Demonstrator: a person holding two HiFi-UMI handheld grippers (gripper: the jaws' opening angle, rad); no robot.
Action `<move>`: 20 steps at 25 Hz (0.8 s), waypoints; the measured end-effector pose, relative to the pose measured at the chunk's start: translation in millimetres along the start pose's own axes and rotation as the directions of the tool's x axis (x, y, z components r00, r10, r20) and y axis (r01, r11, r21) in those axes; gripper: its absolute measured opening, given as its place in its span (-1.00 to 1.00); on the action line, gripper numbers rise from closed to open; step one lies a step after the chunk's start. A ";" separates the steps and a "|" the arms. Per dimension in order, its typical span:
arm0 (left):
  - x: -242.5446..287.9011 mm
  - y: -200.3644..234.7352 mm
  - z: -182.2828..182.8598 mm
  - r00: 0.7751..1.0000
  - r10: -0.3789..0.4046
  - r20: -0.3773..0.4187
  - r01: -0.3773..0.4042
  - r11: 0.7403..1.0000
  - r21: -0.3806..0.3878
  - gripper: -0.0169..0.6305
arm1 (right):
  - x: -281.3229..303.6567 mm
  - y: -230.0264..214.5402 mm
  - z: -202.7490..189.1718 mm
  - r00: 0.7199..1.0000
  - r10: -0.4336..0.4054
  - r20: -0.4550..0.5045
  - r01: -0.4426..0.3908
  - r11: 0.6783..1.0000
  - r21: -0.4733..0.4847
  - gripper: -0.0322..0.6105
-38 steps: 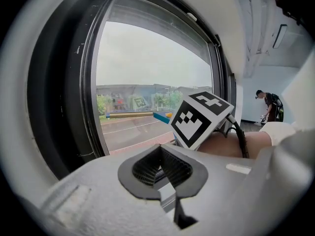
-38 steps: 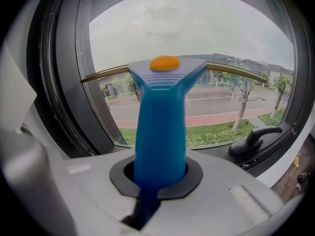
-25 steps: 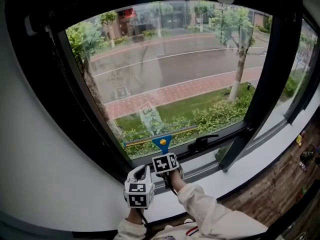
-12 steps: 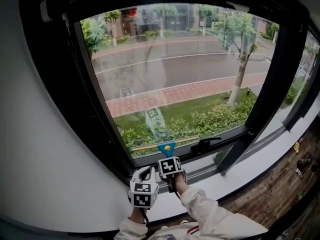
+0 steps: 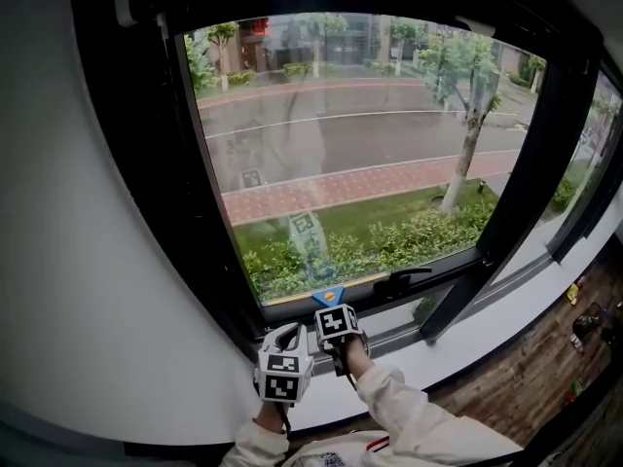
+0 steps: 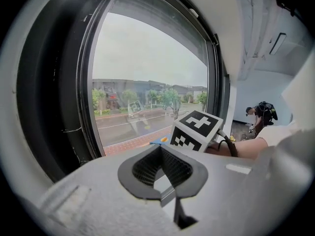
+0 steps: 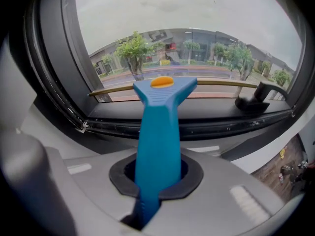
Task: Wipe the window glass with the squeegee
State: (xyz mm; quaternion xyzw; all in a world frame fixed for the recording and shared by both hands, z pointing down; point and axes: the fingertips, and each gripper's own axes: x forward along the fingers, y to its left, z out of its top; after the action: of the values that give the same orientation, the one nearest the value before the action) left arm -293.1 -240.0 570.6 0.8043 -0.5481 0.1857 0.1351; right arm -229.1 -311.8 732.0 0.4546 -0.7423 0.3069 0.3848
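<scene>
Squeegee (image 7: 160, 127) clamped by its blue handle in right gripper (image 5: 336, 327); blade low on window glass (image 5: 360, 144), just above bottom frame, probably the bottom end of a wiping stroke; left gripper (image 6: 162, 173) closed on nothing, parked just beside, clear of the pane.

Squeegee (image 5: 328, 296) went down window glass (image 5: 350, 154). Yellow blade was bit above bottom edge of glass, now right at bottom edge, low middle of frame. Less blue head shows above right gripper (image 5: 334, 321). Left gripper (image 5: 282, 358) and whole window now sit more to right.
</scene>
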 end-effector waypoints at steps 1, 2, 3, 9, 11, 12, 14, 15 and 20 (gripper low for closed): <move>-0.7 -1.4 -0.2 1.000 -0.004 0.002 0.004 1.000 0.002 -0.95 | 3.9 -1.0 -4.9 1.000 0.005 -0.015 -0.005 1.000 0.007 -0.79; -1.2 -2.7 -0.2 1.000 -0.007 0.003 0.007 1.000 0.003 -0.95 | 7.6 -2.5 -9.2 1.000 0.004 -0.027 -0.004 1.000 0.007 -0.79; -1.7 -3.8 -0.3 1.000 -0.010 0.005 0.010 1.000 0.005 -0.95 | 10.7 -4.4 -12.7 0.999 -0.003 -0.035 0.003 1.000 0.001 -0.79; -7.4 -4.5 -5.0 1.000 -0.013 -0.003 0.013 1.000 0.013 -0.95 | 17.8 -7.0 -21.1 0.999 -0.038 -0.032 0.037 0.999 -0.027 -0.79; -9.5 -6.1 -6.0 1.000 -0.014 -0.003 0.014 1.000 0.015 -0.95 | 17.7 -7.3 -21.1 0.999 -0.041 -0.025 0.040 0.999 -0.031 -0.79; -10.4 -6.9 -6.1 1.000 -0.014 -0.002 0.014 1.000 0.017 -0.95 | 17.1 -7.4 -20.4 0.999 -0.044 -0.021 0.043 0.998 -0.037 -0.79; -12.2 -8.9 -6.3 1.000 -0.016 0.000 0.016 1.000 0.022 -0.95 | 13.7 -6.8 -18.2 0.999 -0.053 -0.002 0.053 0.997 -0.060 -0.79; -13.1 -10.0 -6.6 1.000 -0.016 0.001 0.016 1.000 0.023 -0.95 | 10.8 -5.6 -17.1 0.998 -0.056 0.010 0.057 0.995 -0.076 -0.79; -16.4 -20.3 -7.7 1.000 -0.024 0.004 0.024 0.999 0.030 -0.95 | -11.8 1.7 -14.8 0.997 -0.033 0.074 0.042 0.992 -0.115 -0.79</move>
State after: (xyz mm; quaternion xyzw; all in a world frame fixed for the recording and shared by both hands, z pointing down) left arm -280.8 -215.8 569.8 0.8132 -0.5358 0.1904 0.1241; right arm -223.0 -294.1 729.4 0.4560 -0.7636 0.2393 0.3896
